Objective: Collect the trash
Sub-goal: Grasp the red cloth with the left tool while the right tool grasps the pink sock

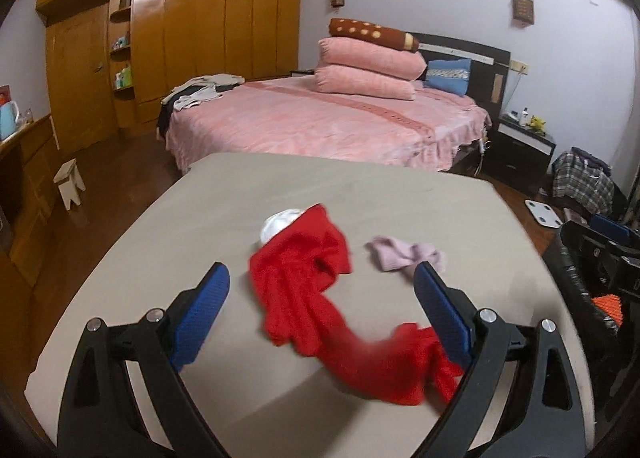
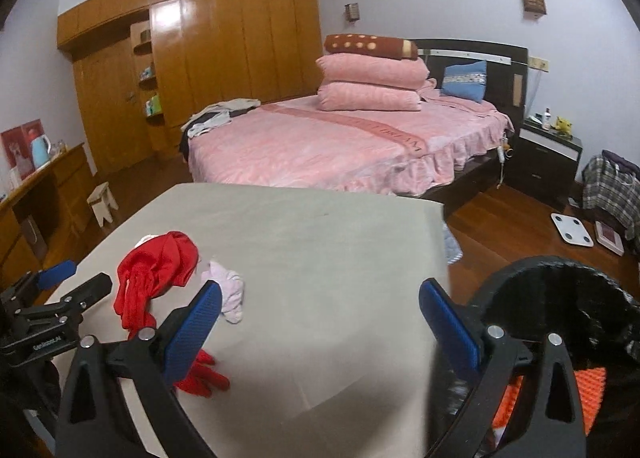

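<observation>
The red cloth (image 1: 320,290) is seen lying on the worktop (image 1: 200,210) directly between the wide-open, empty jaws of the left gripper (image 1: 322,310), its long axis running far-left to near-right. The right gripper (image 2: 320,322), also open and empty, is held further right, beside the black bin (image 2: 560,298).

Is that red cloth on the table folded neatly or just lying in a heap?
Crumpled, not folded. The red cloth lies bunched and twisted across the table, one end trailing toward the near edge.
</observation>
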The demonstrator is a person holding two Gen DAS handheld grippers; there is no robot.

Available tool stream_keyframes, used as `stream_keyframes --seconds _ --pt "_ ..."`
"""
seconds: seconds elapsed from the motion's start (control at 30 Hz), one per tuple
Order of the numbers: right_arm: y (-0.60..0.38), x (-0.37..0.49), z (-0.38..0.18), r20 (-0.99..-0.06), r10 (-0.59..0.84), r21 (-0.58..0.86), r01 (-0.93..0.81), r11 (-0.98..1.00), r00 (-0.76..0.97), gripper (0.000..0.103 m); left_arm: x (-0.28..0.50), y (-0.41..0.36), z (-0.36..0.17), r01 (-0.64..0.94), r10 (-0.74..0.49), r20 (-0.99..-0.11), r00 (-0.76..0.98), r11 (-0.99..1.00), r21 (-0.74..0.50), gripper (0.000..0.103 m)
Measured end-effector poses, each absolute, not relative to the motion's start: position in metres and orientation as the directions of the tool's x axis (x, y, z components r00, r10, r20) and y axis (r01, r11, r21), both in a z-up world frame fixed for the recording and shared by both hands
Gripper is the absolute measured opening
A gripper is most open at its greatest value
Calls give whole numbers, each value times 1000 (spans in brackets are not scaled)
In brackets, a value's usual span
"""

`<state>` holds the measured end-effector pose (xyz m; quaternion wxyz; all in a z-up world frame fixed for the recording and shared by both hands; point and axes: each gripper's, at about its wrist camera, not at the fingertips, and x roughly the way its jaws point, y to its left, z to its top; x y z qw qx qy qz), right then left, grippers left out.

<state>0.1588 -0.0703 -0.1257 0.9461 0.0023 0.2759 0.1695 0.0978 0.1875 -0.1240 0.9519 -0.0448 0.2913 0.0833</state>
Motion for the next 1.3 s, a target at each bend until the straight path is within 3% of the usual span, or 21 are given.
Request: stream_keyframes --seconds 0.6,0.7,0.8,0.9,0.93,0.97,1.03,1.2,1.3 --pt "16 207 -173 -615 375 79 -419 905 694 96 146 233 -158 -209 113 -649 753 975 -73 90" --pt "27 214 -178 -640 386 86 -437 895 665 92 145 237 -160 -216 109 -650 752 972 -87 90" --pt "36 221 -183 -669 394 90 -458 884 630 85 144 237 -161 -218 107 -651 752 972 -91 90" --pt "45 223 -190 -703 402 90 -487 869 586 72 147 237 -163 -215 104 -660 744 973 -89 90" --pt "47 225 -192 -715 403 93 -494 864 571 64 149 236 -163 -214 104 -663 741 973 -88 90" --pt "49 226 -195 -726 409 102 -501 860 553 49 149 236 -163 -213 101 -664 740 973 -89 90" --pt "49 228 -198 -735 427 128 -511 850 527 35 150 235 -163 -211 99 -664 741 973 -90 90" --pt "41 222 -194 -709 423 134 -481 866 564 32 156 229 -164 -195 81 -670 738 976 -97 90" --pt "30 219 -190 -696 407 132 -452 882 592 32 162 224 -167 -187 71 -685 725 977 -97 80"
